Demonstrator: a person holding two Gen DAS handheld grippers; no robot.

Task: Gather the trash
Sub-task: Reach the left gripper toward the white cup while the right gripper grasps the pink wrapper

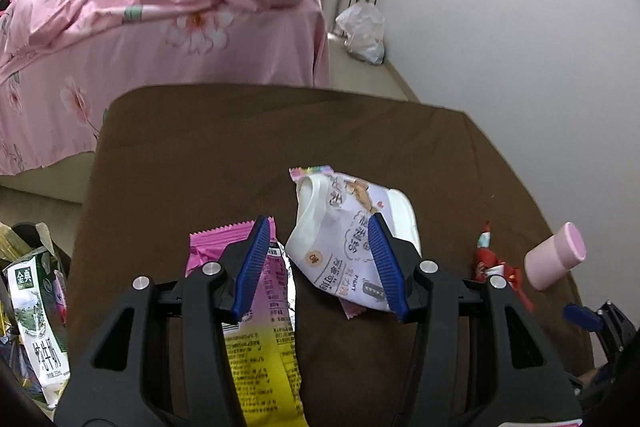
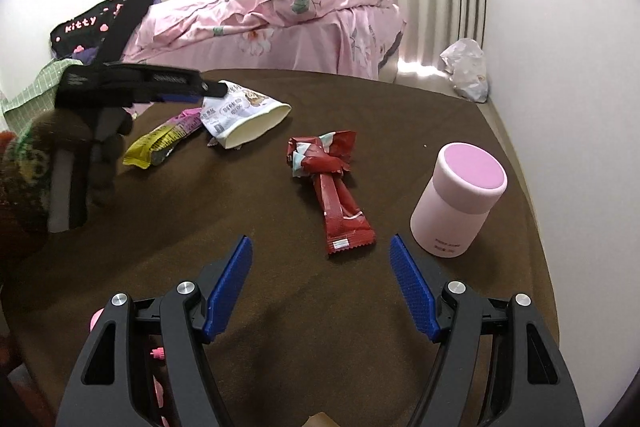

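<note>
Left gripper [image 1: 320, 259] hovers low over tabletop [image 1: 240, 147], jaws spread w/ white wrapper [image 1: 340, 227] between, pink-yellow wrapper [image 1: 264, 327] at 7 o'clock. Right gripper [image 2: 320, 275] level, jaws spread; 1 red wrapper [image 2: 332, 183] at 12, 1 pink cup [image 2: 460, 195] at 2.

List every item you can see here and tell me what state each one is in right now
left claw: open, above the wrappers, holding nothing
right claw: open, empty
white snack pouch: lying flat, torn open at one end
pink and yellow wrapper: flat on the table
red wrapper: crumpled, lying flat
pink container: upright, lid on
</note>
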